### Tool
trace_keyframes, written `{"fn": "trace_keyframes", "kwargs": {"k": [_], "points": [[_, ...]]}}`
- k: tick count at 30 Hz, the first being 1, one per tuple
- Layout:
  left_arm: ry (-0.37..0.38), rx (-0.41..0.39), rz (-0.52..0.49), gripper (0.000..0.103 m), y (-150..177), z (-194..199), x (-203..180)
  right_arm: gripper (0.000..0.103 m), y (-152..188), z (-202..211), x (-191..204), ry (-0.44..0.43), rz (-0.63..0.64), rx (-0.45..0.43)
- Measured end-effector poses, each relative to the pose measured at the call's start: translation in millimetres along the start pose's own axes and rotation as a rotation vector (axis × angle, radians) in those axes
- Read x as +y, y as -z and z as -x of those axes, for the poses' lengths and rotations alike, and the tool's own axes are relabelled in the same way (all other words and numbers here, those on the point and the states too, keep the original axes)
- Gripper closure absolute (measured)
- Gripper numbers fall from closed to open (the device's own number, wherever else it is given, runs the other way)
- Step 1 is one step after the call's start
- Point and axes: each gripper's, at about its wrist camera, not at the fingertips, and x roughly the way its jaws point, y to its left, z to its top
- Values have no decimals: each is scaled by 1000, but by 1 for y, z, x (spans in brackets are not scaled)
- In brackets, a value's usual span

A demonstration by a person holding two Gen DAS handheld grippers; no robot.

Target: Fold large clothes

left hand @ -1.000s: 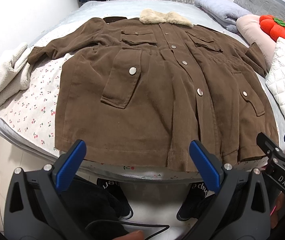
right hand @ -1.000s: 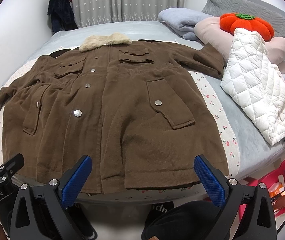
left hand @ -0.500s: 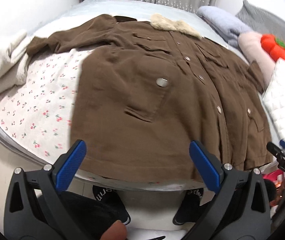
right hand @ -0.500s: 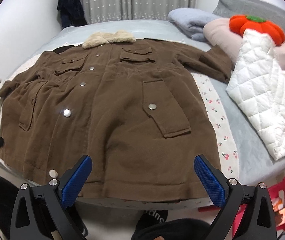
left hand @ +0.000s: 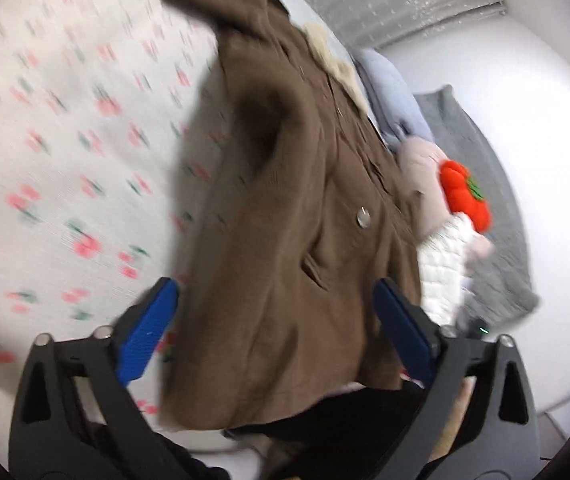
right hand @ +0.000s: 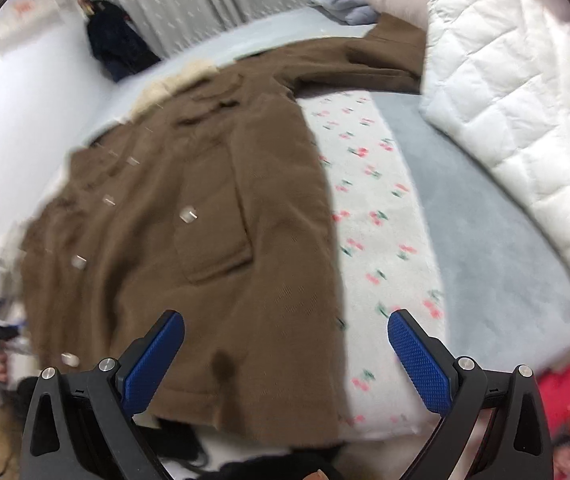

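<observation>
A large brown coat (left hand: pixel 293 240) with a cream fur collar (left hand: pixel 337 64) lies spread flat on the bed, buttoned, front up. My left gripper (left hand: pixel 277 320) is open over the coat's left hem corner, pads on either side of the fabric's edge. My right gripper (right hand: pixel 285 360) is open over the coat's (right hand: pixel 205 220) right hem corner, just above it. Both views are blurred by motion. I cannot tell whether either gripper touches the cloth.
A cherry-print sheet (left hand: pixel 65 140) covers the bed. A white quilted jacket (right hand: pixel 505 100) lies at the right. An orange pumpkin cushion (left hand: pixel 465 196), a pink pillow and a grey-blue blanket (left hand: pixel 389 96) sit near the head. Dark clothing hangs by the curtain (right hand: pixel 117 40).
Both grippers have moved forward and outward to the coat's two hem corners, and both views have tilted. The coat lies as before.
</observation>
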Motion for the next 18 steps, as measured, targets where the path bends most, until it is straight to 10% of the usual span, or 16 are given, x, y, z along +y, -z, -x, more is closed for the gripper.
{"fn": "trace_keyframes", "kwargs": {"k": [6, 10, 13, 18], "points": [[-90, 114, -103, 45, 13, -23, -26, 1, -2, -31, -37, -85, -185, 40], [-101, 157, -127, 90, 27, -21, -41, 68, 11, -35, -23, -112, -150, 52], [-121, 117, -121, 93, 28, -9, -50, 92, 15, -31, -7, -102, -95, 42], [-151, -44, -108, 94, 14, 52, -77, 96, 5, 16, 13, -92, -94, -69]]}}
